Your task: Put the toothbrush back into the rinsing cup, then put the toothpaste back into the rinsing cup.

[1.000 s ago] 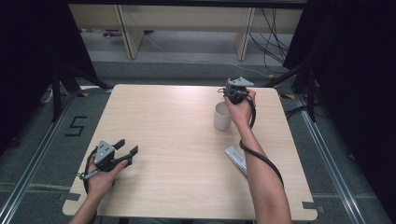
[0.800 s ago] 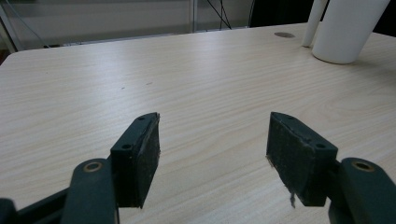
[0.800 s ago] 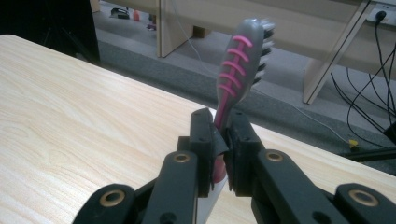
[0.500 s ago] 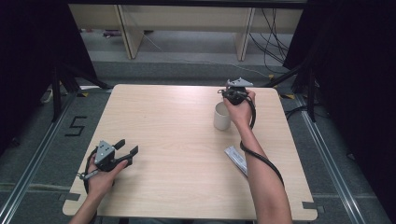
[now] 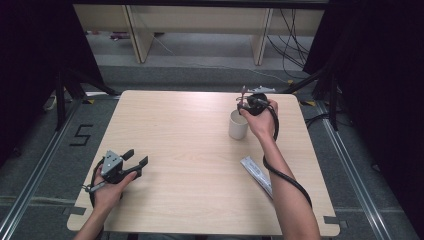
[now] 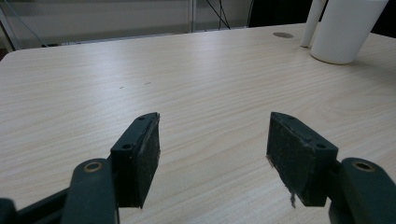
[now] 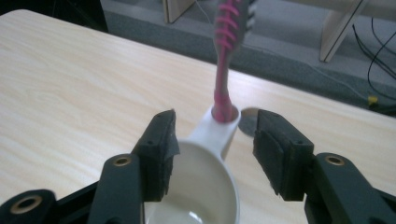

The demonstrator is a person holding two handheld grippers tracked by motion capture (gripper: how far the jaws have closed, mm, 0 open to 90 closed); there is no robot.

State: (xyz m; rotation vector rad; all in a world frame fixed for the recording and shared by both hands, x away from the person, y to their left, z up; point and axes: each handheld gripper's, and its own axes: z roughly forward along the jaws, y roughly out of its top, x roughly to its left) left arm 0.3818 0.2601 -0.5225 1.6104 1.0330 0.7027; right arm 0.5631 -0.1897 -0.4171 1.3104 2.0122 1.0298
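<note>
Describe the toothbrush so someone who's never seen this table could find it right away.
Look to the far right part of the wooden table, where a white cup stands. The pink toothbrush stands upright in a holder hole on the cup's side, just beyond the open right gripper. It is the one pink thing there.

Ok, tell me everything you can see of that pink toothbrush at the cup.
The pink toothbrush stands nearly upright, head up, its lower end seated in the holder hole on the side of the white cup. It looks like plastic, with spiral ribbing near the top. The right gripper sits just behind it, jaws open, not touching it. The cup stands on the wooden table.
</note>
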